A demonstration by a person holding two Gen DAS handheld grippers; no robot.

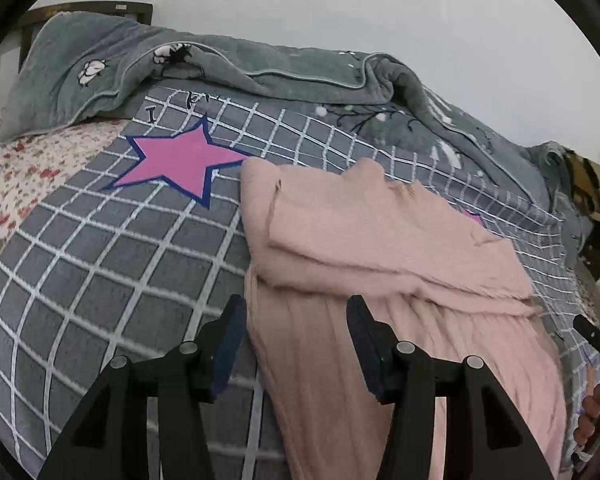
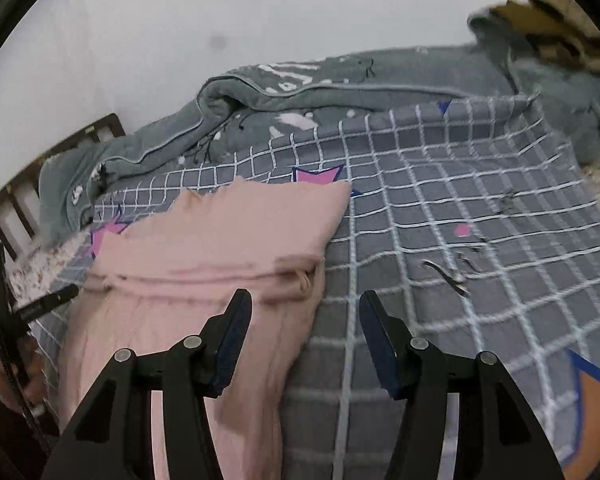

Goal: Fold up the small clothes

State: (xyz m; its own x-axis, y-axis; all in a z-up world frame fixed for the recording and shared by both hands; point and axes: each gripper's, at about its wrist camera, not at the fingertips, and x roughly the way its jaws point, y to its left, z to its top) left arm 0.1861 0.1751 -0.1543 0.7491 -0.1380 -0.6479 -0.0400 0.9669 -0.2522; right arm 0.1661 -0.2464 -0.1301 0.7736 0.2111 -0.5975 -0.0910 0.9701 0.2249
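Observation:
A pink knit garment (image 1: 380, 240) lies flat on the grey checked bedsheet (image 1: 100, 280), with its sleeves folded across the chest. My left gripper (image 1: 296, 312) is open and empty, hovering over the garment's left edge near the lower body. The same garment shows in the right wrist view (image 2: 220, 240). My right gripper (image 2: 306, 308) is open and empty, straddling the garment's right edge just below the folded sleeve. Part of the other gripper shows at the right edge of the left wrist view (image 1: 596, 340) and at the left edge of the right wrist view (image 2: 48, 300).
A rumpled grey-green blanket (image 1: 220, 68) lies along the wall at the back of the bed. A pink star (image 1: 180, 160) is printed on the sheet left of the garment. A floral sheet (image 1: 20, 176) and a wooden headboard (image 1: 4, 48) are at far left.

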